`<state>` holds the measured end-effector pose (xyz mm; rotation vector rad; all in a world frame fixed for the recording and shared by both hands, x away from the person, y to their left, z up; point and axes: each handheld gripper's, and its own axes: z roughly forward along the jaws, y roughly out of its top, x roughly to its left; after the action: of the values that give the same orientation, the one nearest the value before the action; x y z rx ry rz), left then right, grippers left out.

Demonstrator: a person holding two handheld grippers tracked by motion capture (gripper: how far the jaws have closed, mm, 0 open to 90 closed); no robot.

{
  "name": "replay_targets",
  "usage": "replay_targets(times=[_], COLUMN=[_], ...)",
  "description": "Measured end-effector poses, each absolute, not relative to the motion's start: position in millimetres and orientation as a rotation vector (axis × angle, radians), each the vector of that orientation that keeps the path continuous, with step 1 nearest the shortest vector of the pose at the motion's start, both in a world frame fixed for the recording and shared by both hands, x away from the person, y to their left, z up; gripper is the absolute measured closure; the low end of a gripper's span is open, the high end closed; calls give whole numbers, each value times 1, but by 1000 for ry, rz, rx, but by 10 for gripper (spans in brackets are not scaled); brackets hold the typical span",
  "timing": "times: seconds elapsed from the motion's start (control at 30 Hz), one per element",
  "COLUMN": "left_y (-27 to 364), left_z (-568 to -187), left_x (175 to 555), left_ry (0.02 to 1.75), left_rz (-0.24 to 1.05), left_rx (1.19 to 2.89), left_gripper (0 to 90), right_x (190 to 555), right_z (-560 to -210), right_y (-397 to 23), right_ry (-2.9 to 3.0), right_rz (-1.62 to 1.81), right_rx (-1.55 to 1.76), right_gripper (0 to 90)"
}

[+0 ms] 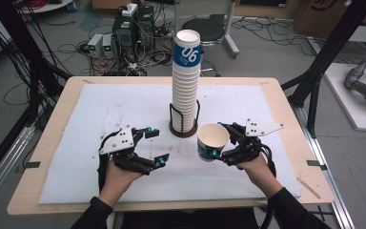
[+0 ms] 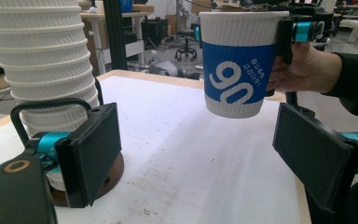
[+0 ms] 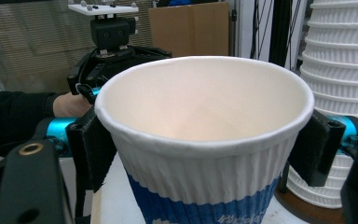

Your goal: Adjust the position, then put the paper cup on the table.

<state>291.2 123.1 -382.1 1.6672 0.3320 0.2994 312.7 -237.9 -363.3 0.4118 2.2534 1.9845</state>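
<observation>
Right hand-held gripper [image 1: 223, 144] is seen clenched on a single paper cup [image 1: 212, 141], one pad pressed to each side of the ribbed wall just under the rim, as its own view shows plainly. That cup is carried upright and clear of the counter [image 1: 100, 109], just beside the cup stack [image 1: 186, 81] on the side nearer the person, its mouth kept level. Nothing is seen inside it: a bare white bottom is shown in the right gripper view. A grip so high on the wall appears chosen so that the lower part stays free.

Left hand-held gripper [image 1: 156, 146] is held released, jaws apart with nothing between them, on the other side of the stack and a little nearer the person. It is aimed toward the carried cup, probably to receive or steady it.

Behind both, the stack is kept upright by a dark wire holder [image 1: 183, 123] on a round base, many cups nested, the topmost empty at its mouth.
</observation>
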Motion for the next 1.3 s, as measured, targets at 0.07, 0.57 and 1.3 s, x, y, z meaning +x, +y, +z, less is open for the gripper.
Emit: replay_targets(times=[0.07, 0.57, 1.3], left_y=[121, 127, 139], left_z=[-384, -385, -392], left_x=[292, 295, 295], left_ry=[334, 365, 428], left_rz=[293, 317, 335], left_rx=[1665, 1664, 1659], left_gripper=[151, 151, 151], right_x=[312, 311, 325], right_z=[-363, -361, -352], right_y=[-238, -243, -265], right_ry=[2256, 2233, 2158], right_rz=[1983, 1972, 1911], right_rx=[418, 411, 489], right_gripper=[209, 211, 211])
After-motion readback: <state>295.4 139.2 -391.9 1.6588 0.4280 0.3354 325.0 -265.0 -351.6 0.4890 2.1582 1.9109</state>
